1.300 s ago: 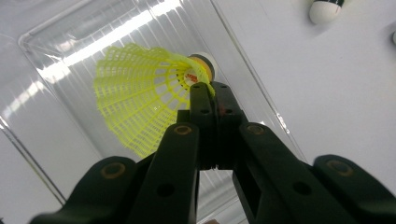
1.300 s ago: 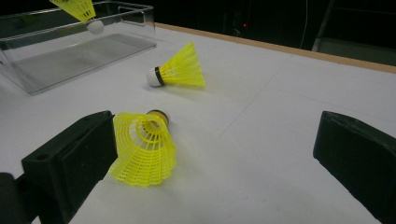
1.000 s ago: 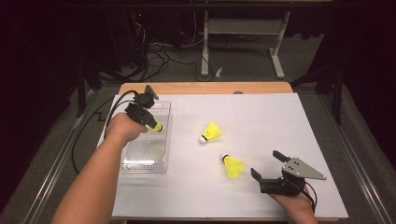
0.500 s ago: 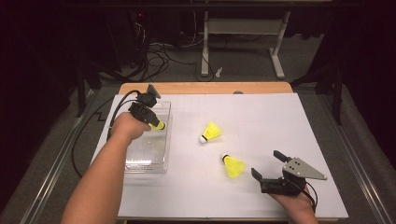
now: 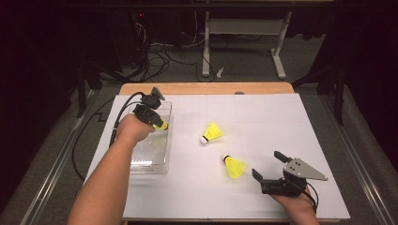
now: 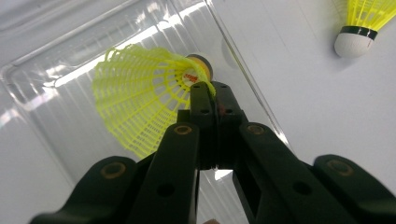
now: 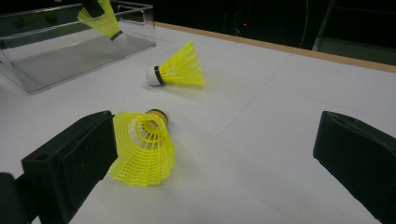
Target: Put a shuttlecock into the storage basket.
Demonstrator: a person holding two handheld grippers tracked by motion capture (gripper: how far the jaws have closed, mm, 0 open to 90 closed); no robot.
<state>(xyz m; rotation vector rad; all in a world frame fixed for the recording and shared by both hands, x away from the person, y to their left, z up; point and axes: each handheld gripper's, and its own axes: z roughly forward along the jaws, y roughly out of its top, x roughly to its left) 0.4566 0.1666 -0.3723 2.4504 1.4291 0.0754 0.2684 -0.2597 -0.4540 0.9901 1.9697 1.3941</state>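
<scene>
Shuttlecocks number three: my left gripper [image 6: 208, 100] clamps one [image 6: 140, 100], half hiding it, over the clear box [image 5: 152, 154]; right gripper [image 5: 271, 169] gapes at five o'clock.

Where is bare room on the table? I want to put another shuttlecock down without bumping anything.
The far right of the white sheet, beyond the right gripper, lies bare, as does the near strip between the clear box and that gripper. The middle is crowded: two loose shuttlecocks lie there.
</scene>
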